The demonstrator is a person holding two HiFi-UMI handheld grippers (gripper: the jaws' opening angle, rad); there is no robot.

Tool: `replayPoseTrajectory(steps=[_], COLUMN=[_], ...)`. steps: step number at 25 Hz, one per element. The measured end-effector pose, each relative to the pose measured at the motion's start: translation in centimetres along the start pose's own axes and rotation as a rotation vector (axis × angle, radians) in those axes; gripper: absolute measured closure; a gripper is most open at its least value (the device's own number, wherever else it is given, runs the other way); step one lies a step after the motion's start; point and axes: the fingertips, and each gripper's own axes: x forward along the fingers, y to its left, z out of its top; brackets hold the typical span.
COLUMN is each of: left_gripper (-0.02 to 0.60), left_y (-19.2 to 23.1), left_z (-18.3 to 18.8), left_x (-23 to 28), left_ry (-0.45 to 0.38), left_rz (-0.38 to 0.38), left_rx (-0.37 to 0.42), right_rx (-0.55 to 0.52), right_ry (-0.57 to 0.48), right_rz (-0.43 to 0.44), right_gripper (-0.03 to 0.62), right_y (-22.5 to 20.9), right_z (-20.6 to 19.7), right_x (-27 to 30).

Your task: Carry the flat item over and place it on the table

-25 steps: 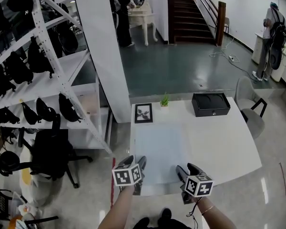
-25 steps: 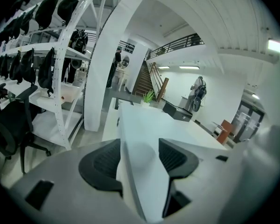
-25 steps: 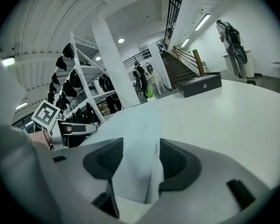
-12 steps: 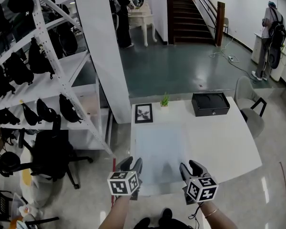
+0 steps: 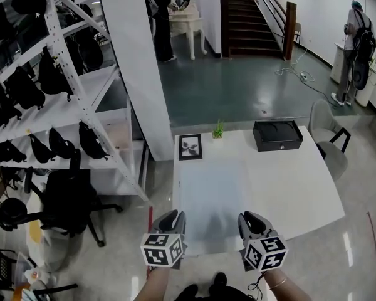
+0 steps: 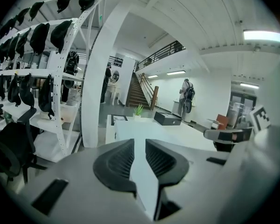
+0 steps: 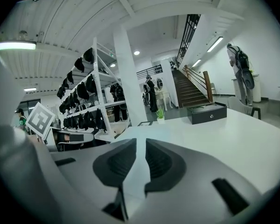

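Observation:
A thin, pale, flat sheet (image 5: 213, 196) lies on the white table (image 5: 288, 180), its near edge at the table's front. My left gripper (image 5: 171, 219) is at the sheet's near-left corner and my right gripper (image 5: 249, 221) at its near-right corner. In the left gripper view the jaws of the left gripper (image 6: 139, 146) are closing, with the sheet's edge (image 6: 145, 181) between the ribbed pads and a narrow gap still showing. In the right gripper view the right gripper (image 7: 140, 146) stands the same way, closing with the sheet (image 7: 130, 183) between its pads.
A black box (image 5: 277, 135), a framed picture (image 5: 190, 147) and a small plant (image 5: 218, 130) stand along the table's far side. White shelving with black bags (image 5: 50, 99) and a black office chair (image 5: 69, 199) are left; a grey chair (image 5: 326, 137) right. People stand far back.
Both grippers have drawn back a little toward me and their jaws have narrowed from wide open to nearly together around the sheet's near edge.

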Motion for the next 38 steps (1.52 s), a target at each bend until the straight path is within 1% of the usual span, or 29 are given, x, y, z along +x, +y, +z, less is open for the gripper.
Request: replayPoseTrajectory(steps=[3,7,14,17,22,27,38], left_gripper=[0.524,0.543,0.543,0.543,0.543,0.543,0.543], left_y=[-0.1,-0.3,-0.2,-0.4,-0.8,-0.6,0.1], left_z=[-0.1,0.1,0.5,0.4,0.6,0.7,0.7], left_x=[-0.4,-1.0,-1.2,-1.1,-1.0,-1.1,-1.4], left_ry=[-0.011,-0.038,-0.052,-0.045,-0.048,-0.050,-0.054], left_rz=[-0.002,0.003,0.005,0.001,0.000,0.007,0.022], left_rx=[0.007,0.024,0.032,0.045,0.046,0.034,0.018], right_rx=[-0.017,-0.022,-0.009,-0.027,-0.042,-0.044,-0.058], right_ry=[-0.011,-0.022,-0.024,-0.014,-0.023,-0.023,-0.002], right_rz=[0.001,-0.001,0.010,0.012,-0.004,-0.015,-0.006], right_gripper=[0.570,0.591,0.594,0.594,0.594,0.594,0.594], right_y=[0.5,0.8,1.0,0.9,0.5,0.3,0.4], right_z=[0.3,0.4,0.3,0.3,0.8,0.8,0.1], right_x=[-0.2,-0.4,-0.6,-0.6,-0.9,-1.0,-1.2])
